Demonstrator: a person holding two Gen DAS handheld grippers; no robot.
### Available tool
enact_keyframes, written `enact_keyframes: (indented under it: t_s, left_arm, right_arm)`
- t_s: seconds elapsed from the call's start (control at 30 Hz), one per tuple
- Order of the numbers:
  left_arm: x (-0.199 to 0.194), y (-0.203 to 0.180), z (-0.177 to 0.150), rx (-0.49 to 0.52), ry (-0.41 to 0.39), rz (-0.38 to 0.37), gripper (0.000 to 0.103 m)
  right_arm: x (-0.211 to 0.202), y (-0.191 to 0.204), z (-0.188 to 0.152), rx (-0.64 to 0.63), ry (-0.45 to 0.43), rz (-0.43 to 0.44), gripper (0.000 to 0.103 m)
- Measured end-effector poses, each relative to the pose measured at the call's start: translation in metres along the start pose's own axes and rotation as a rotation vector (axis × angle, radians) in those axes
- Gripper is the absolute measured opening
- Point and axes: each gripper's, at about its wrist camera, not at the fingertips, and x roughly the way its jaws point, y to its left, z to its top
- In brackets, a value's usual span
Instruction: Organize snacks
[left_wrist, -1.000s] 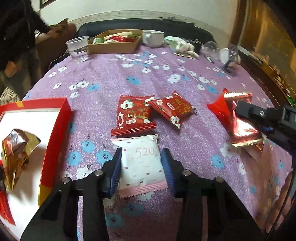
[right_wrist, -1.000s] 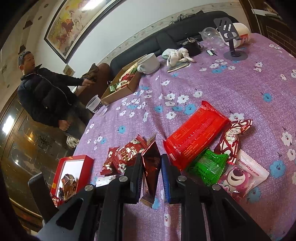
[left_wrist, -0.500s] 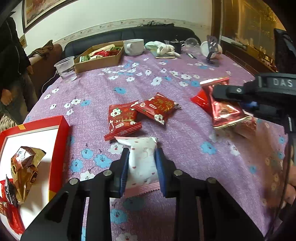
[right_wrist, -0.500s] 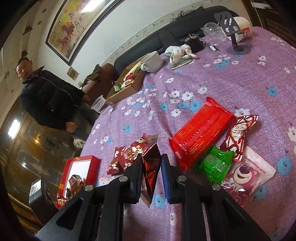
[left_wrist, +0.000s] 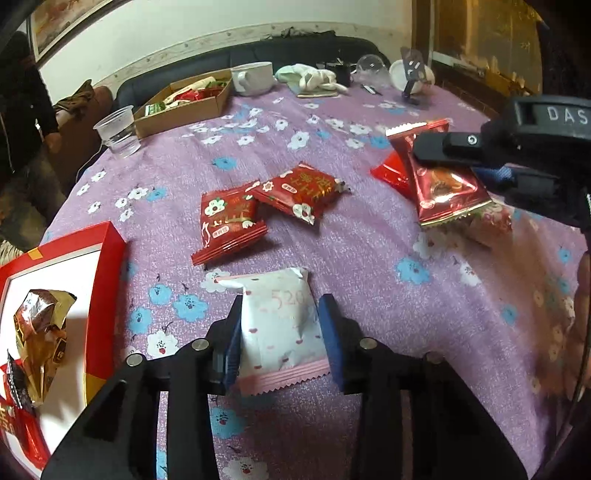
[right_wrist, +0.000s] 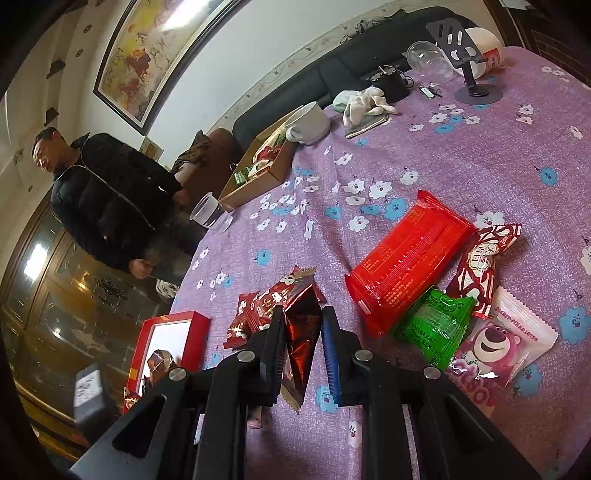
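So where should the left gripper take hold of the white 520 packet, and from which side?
Across its puffed middle, coming from the near sealed end. The white 520 packet lies flat on the tablecloth, lengthwise along the left gripper, whose opening jaws flank its long edges; the crimped ends look too thin to hold.

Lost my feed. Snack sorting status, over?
Left gripper jaws opening, white 520 packet between. Right gripper shut on dark red foil packet. Red box path unobstructed.
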Motion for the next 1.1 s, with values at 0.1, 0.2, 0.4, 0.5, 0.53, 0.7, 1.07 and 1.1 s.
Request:
enact_keyframes:
  t_s: [0.1,0.2,0.4,0.5,0.53,0.7,1.07,1.1]
  left_arm:
    - [0.000,-0.004,0.000,0.026,-0.012,0.013,0.036]
    - [-0.001,-0.003,-0.002,0.029,-0.026,0.001,0.032]
    - [-0.010,-0.003,-0.002,0.050,-0.062,-0.006,0.022]
    - [-0.013,0.003,-0.003,0.028,-0.063,-0.033,0.021]
    - [-0.016,0.007,-0.003,0.013,-0.068,-0.054,0.021]
    - [-0.033,0.019,-0.005,-0.032,-0.102,-0.104,0.021]
    - [-0.075,0.044,-0.021,-0.086,-0.175,-0.132,0.021]
    - [-0.078,0.048,-0.023,-0.090,-0.179,-0.131,0.021]
  right_arm:
    - [0.000,-0.001,0.000,0.002,-0.002,-0.001,0.019]
    - [0.000,0.000,0.000,0.000,-0.003,-0.001,0.019]
    - [-0.001,0.000,-0.001,0.002,-0.006,-0.001,0.019]
    - [-0.001,0.000,-0.001,0.002,-0.005,0.002,0.019]
    - [-0.002,0.000,-0.001,0.001,-0.008,0.003,0.019]
    - [-0.003,0.001,0.000,0.005,-0.011,0.039,0.019]
    - [-0.005,0.005,-0.001,0.006,-0.014,0.096,0.020]
    - [-0.005,0.005,-0.001,0.006,-0.014,0.102,0.020]
